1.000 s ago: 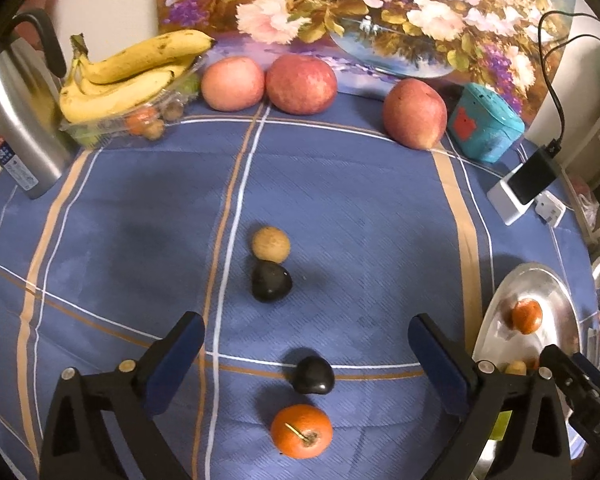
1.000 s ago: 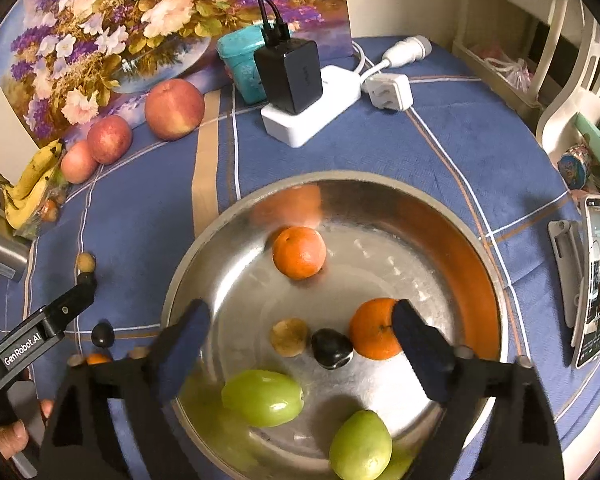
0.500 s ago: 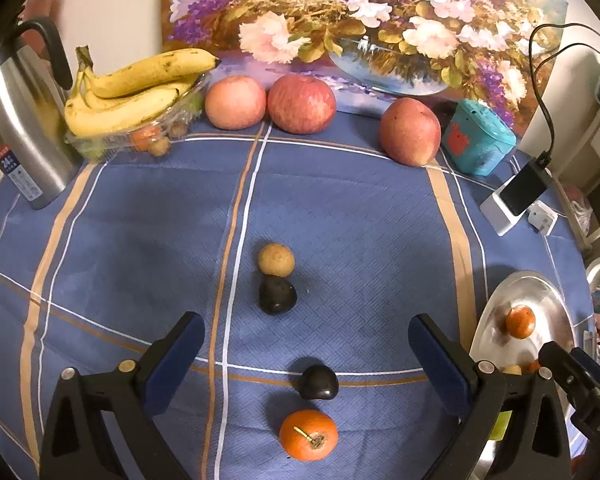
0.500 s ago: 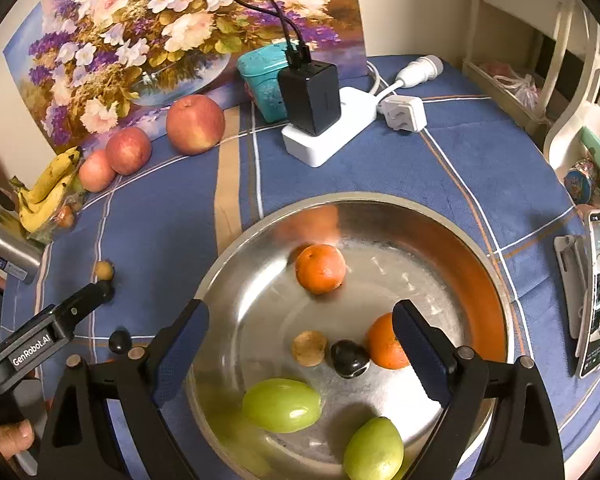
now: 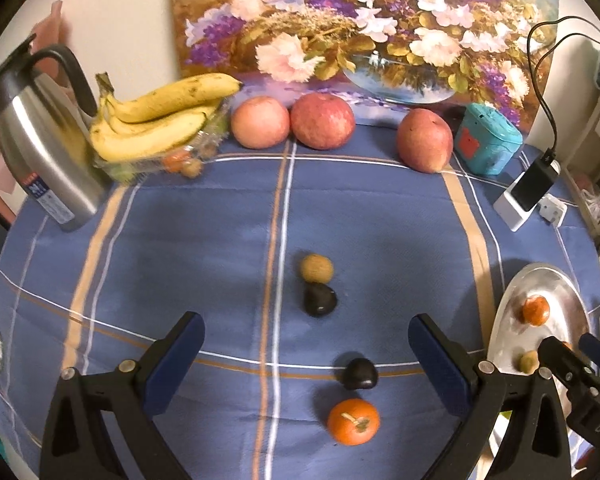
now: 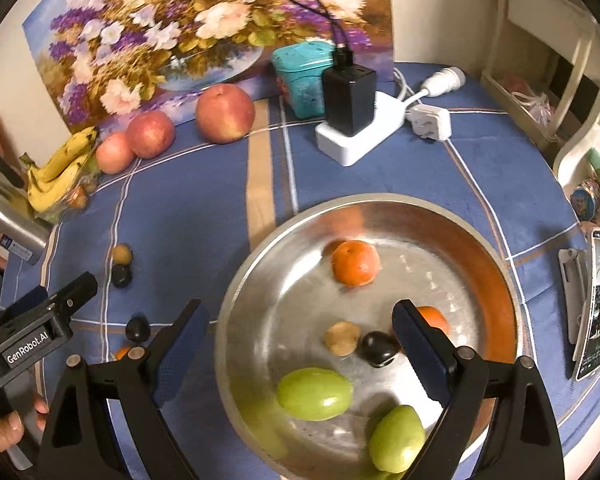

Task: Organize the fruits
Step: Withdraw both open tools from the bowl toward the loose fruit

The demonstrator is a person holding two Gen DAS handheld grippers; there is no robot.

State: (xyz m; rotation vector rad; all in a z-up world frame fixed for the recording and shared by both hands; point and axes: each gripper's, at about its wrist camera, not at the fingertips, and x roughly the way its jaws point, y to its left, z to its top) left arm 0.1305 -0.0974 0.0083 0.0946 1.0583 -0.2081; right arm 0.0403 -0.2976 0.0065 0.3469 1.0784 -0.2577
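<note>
Blue plaid cloth covers the round worktop (image 5: 204, 240), with a flower painting (image 5: 364, 20) propped against the wall behind it. The sorting looks maybe halfway done: the steel bowl (image 6: 496, 264) already holds two oranges, two green fruits, a tan one and a dark one, while four small fruits are left out on the cloth to the left of the bowl. Closest to the bowl, an orange fruit (image 5: 353, 421) and a dark fruit (image 5: 360, 373) sit touching; further from the bowl, a second dark fruit (image 5: 320, 300) is pressed against a tan fruit (image 5: 317, 268). Both claws are spread wide with nothing held: the left claw (image 5: 306, 354) is hung over the loose fruits, the right claw (image 6: 300, 338) over the bowl. So it reads as the gap between a drop-off and the next pick. The next move would probably be the left claw lowered around the orange fruit, and care would be needed so the dark one beside it isn't nudged away, since round fruit rolls easily. The near rim of the bowl is cut off at the frame edge, one orange is half hidden behind a right claw finger, and what's in the clear tray under the bananas (image 5: 160, 120) can't be made out.
</note>
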